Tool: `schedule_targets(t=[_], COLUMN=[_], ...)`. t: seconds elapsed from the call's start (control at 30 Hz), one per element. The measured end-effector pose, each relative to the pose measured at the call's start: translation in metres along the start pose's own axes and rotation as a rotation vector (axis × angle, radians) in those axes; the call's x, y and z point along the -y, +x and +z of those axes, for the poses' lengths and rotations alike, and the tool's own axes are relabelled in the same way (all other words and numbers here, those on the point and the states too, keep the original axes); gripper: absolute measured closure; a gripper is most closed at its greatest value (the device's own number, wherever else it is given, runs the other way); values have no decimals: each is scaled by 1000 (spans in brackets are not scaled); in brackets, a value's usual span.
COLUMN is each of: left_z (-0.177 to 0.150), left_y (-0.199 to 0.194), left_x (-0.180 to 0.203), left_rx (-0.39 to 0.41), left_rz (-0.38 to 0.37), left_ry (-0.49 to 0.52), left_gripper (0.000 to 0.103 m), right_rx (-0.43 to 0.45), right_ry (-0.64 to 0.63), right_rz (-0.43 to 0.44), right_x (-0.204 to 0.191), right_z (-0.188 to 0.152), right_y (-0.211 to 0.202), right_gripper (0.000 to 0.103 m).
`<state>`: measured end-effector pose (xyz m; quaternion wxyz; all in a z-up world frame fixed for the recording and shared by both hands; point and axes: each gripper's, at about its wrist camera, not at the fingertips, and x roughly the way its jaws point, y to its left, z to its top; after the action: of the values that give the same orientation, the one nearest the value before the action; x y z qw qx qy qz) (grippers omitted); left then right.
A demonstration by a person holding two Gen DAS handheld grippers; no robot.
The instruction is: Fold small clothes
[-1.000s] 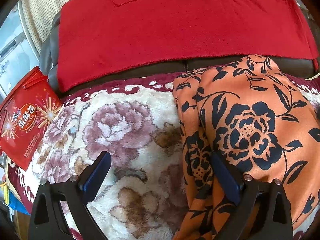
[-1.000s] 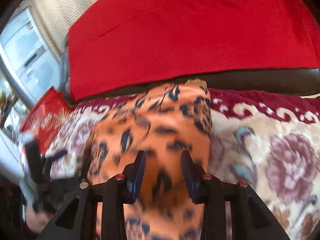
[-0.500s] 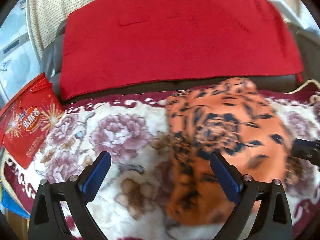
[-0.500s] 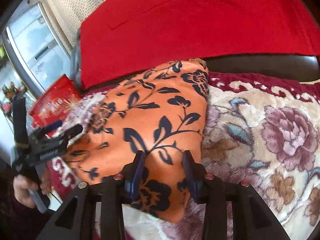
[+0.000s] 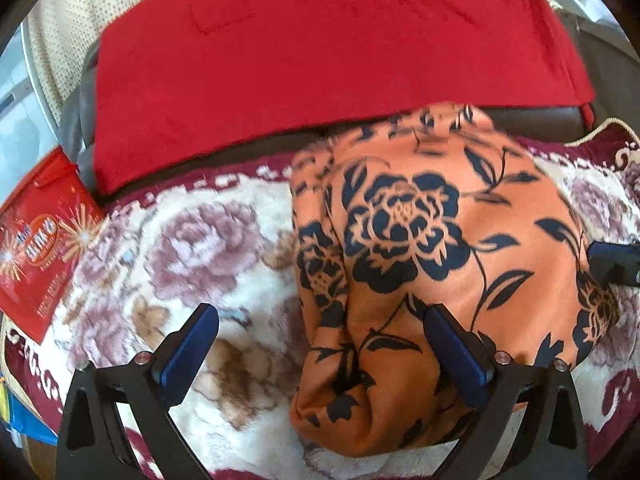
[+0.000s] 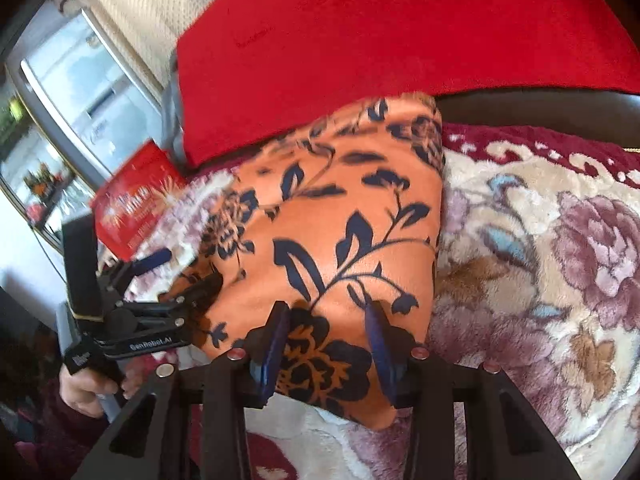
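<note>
Orange garment (image 6: 336,240) lies folded on blanket (image 6: 560,280) near its back edge; both grippers, left (image 5: 320,352) & right (image 6: 326,354), gape empty. We pinch near hem w/ both, fold evenly.

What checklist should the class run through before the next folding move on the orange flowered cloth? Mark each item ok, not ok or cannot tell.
1. Orange flowered cloth lies on the floral blanket, already doubled over: ok.
2. Left gripper jaws wide, nothing pinched: ok.
3. Right gripper jaws apart over the cloth's near edge; pads not seen pressing: ok.
4. Fold lies flat: not ok, its left side is bunched.
5. Red snack bag is off the cloth: ok.
6. Layers underneath aligned: cannot tell.
</note>
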<state>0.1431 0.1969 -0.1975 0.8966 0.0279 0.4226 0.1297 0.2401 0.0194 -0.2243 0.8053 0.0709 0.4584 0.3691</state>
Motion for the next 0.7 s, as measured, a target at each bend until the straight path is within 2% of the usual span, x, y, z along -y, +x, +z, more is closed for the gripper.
schedule_targets(t=[0.1,0.17,0.23,0.27,0.33,0.37,0.4,0.5,0.6,0.67,0.7], left_z=[9,15,17,17,13,11,10,16,20,22,22], left_y=[-4,0,6,12,28,37,39,35,27,26,27], left_x=[-11,-22,-27,-25,-19,-15,-14,-21,-28,-29,-28], left_rx=[40,27,14,-3,-40,-59,-63,-49,-1,17,14], left_rz=[14,-11,-43,-33,10,15,13,-6,12,12,14], left_ry=[-38,-107,-151,-150,-116,-101,-105,-131,-159,-159,-153], left_gripper=[0,0,0,0,0,0,0,0,0,0,0], right_rx=[78,139,161,166,144,106,66,63,107,147,155], right_ry=[34,78,104,107,110,124,136,112,141,193,208], right_rz=[27,59,89,78,49,46,47,33,69,66,68], right_x=[8,18,24,25,29,33,37,35,40,50,54], right_z=[11,20,30,35,40,41,41,46,61,73,78], right_y=[-14,-20,-18,-14,1,12,23,25,16,15,18], right_gripper=[59,59,59,59,59,59,59,58,47,33,32])
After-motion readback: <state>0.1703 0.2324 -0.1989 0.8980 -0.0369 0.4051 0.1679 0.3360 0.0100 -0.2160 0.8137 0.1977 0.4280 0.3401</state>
